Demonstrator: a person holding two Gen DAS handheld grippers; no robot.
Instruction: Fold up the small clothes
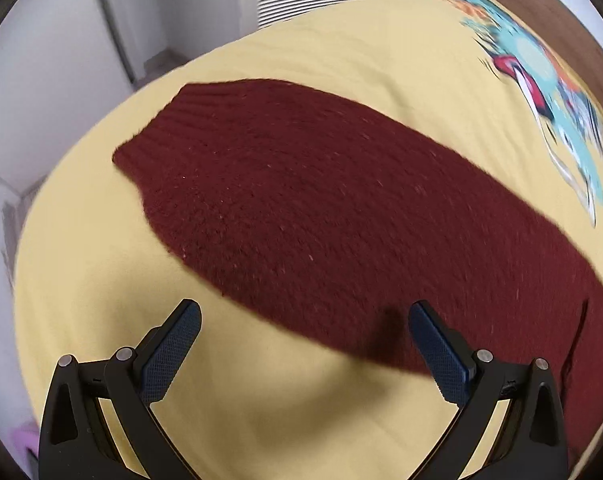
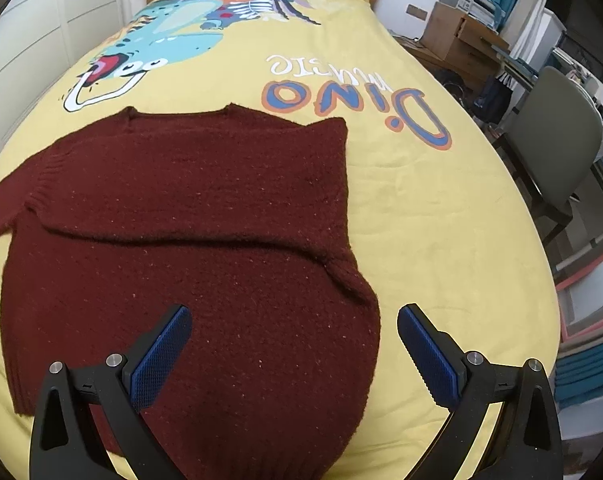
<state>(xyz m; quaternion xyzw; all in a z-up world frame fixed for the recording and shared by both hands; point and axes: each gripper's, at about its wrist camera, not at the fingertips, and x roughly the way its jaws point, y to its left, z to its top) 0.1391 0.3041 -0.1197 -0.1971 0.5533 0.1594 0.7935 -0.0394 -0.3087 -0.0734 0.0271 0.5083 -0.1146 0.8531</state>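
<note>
Showing sweater [image 2: 181, 216] sleeve folded across, right view only, left claw [image 1: 304, 344] gaping

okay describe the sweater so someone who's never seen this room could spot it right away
Find the bed with the yellow dinosaur-print cover. The sweater lies flat on it, below the cartoon dinosaur. It is the only dark maroon knit there, with one sleeve folded across its body.

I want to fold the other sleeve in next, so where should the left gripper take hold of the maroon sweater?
Probably the cuff end of the maroon sweater's outstretched sleeve. It lies flat on the yellow bedspread, its ribbed cuff free at the far end. The left gripper is open above the sleeve's near edge; come from beyond the cuff and pinch it.
</note>
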